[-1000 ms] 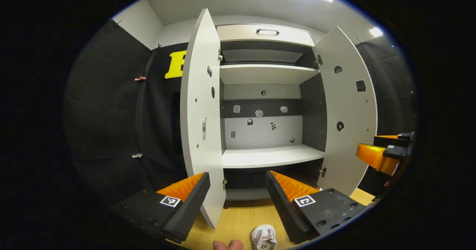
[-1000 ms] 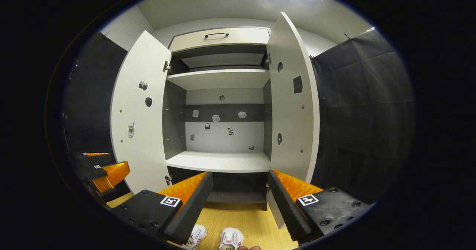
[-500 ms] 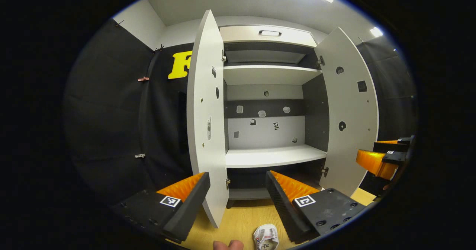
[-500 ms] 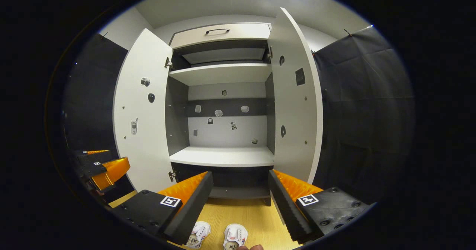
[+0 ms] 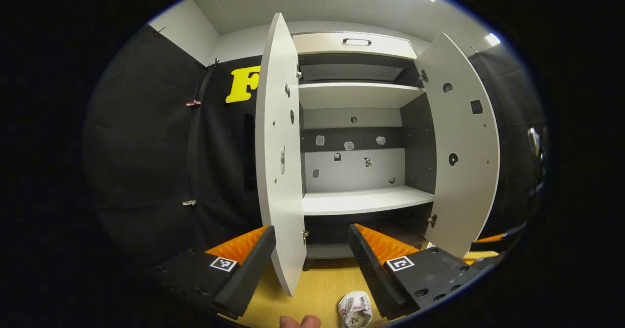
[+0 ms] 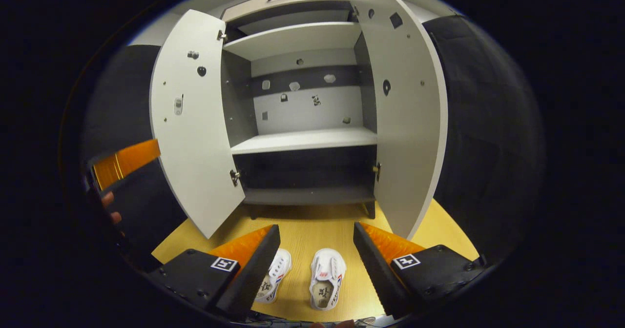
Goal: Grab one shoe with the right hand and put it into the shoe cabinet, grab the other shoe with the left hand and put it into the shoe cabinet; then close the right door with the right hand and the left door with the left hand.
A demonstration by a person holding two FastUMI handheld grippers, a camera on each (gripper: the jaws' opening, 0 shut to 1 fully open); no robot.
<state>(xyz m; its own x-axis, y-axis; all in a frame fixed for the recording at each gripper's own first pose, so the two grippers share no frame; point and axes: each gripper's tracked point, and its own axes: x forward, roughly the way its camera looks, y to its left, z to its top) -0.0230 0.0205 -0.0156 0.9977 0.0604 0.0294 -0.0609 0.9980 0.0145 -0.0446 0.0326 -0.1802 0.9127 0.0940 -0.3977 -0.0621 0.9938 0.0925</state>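
Two small white shoes lie side by side on the wooden floor before the cabinet: the right shoe sits between my right gripper's open fingers, and the left shoe is half hidden by its left finger. In the left gripper view one white shoe peeks out beside the open left gripper. The white shoe cabinet stands with both doors open: left door, right door. Its shelves hold nothing.
Black cloth walls close in on both sides. The wooden floor runs in front of the cabinet. The open left door's edge stands close ahead of the left gripper. The other gripper, held by a hand, shows at the right gripper view's left.
The right gripper has tilted down toward the floor, bringing both shoes fully into view between its fingers. The left gripper shifted slightly; the cabinet drifted right in its view.
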